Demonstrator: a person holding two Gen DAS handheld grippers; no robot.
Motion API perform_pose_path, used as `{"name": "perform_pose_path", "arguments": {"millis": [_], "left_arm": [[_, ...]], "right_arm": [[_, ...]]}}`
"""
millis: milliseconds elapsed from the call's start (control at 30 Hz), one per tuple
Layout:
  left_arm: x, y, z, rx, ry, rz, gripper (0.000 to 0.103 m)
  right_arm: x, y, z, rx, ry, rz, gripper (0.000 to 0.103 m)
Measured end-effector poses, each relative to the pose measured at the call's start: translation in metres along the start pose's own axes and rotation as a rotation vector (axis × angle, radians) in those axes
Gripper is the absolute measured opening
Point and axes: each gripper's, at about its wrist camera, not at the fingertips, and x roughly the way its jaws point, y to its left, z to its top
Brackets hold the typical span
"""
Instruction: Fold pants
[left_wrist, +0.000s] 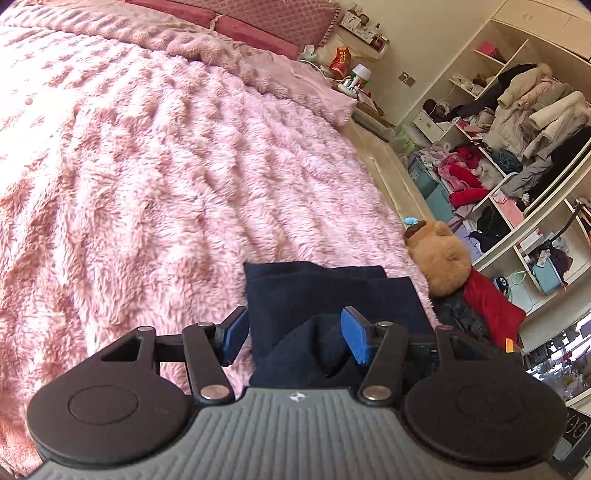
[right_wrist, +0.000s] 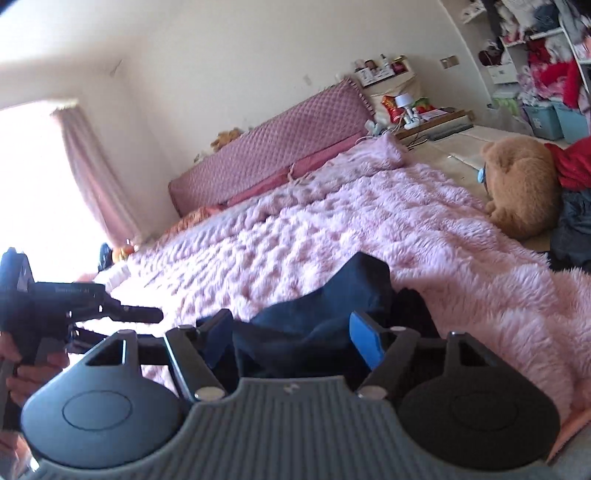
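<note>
The pants (left_wrist: 332, 295) are dark navy, soft and floppy, so I judge they will sag unless I take them by a folded edge or corner. They lie in a rumpled, partly folded stack on the pink fluffy blanket (left_wrist: 166, 184), near the teddy bear (left_wrist: 439, 258). My left tongs (left_wrist: 295, 341) and right tongs (right_wrist: 291, 341) both stand spread, straddling the cloth without pinching it.

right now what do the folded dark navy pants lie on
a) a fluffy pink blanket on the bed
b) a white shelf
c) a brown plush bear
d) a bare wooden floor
a: the folded dark navy pants rest on the fluffy pink blanket covering the bed.
</note>
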Motion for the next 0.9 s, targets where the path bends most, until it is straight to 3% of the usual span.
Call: {"name": "perform_pose_path", "arguments": {"millis": [100,167,267,300,367,400,433,500,567,600,633,733,800,900], "left_arm": [[0.001,0.001,-0.02,0.098,0.009,-0.064,0.065],[0.003,-0.001,-0.038,0.201,0.014,-0.11,0.065],[0.007,-0.023,-0.064,0.386,-0.056,-0.113,0.068],[0.009,-0.028,-0.068,0.419,-0.071,-0.108,0.068],[0.018,-0.037,-0.073,0.401,-0.055,-0.129,0.069],[0.022,-0.038,-0.073,0.37,-0.048,-0.134,0.071],[0.027,-0.039,-0.074,0.343,-0.048,-0.123,0.072],[0.033,-0.035,-0.077,0.313,-0.043,-0.09,0.065],[0.035,-0.026,-0.078,0.273,-0.025,-0.054,0.046],[0.035,-0.024,-0.078,0.259,-0.013,-0.036,0.028],[0.036,-0.02,-0.078,0.239,0.019,-0.03,0.021],[0.033,-0.015,-0.079,0.197,0.105,-0.077,0.013],[0.028,-0.022,-0.087,0.25,0.129,-0.065,0.012],[0.023,-0.034,-0.105,0.354,0.177,-0.059,0.011]], "right_arm": [[-0.003,0.027,-0.024,-0.192,0.079,-0.104,0.078],[0.001,0.039,-0.037,-0.31,0.11,-0.188,0.078],[0.013,0.051,-0.045,-0.437,0.101,-0.267,0.076],[0.016,0.052,-0.044,-0.448,0.09,-0.274,0.071],[0.022,0.052,-0.043,-0.45,0.085,-0.26,0.057],[0.024,0.051,-0.042,-0.451,0.085,-0.258,0.041],[0.025,0.047,-0.04,-0.444,0.091,-0.255,0.019],[0.024,0.036,-0.036,-0.399,0.097,-0.248,0.006],[0.018,0.016,-0.028,-0.326,0.095,-0.223,0.003],[0.016,0.008,-0.025,-0.301,0.096,-0.227,0.002],[0.012,-0.003,-0.023,-0.27,0.101,-0.233,0.002],[0.01,-0.032,-0.017,-0.126,0.13,-0.216,0.002],[0.013,-0.046,-0.015,-0.05,0.146,-0.217,0.002],[0.019,-0.052,-0.012,-0.031,0.157,-0.266,0.002]]}}
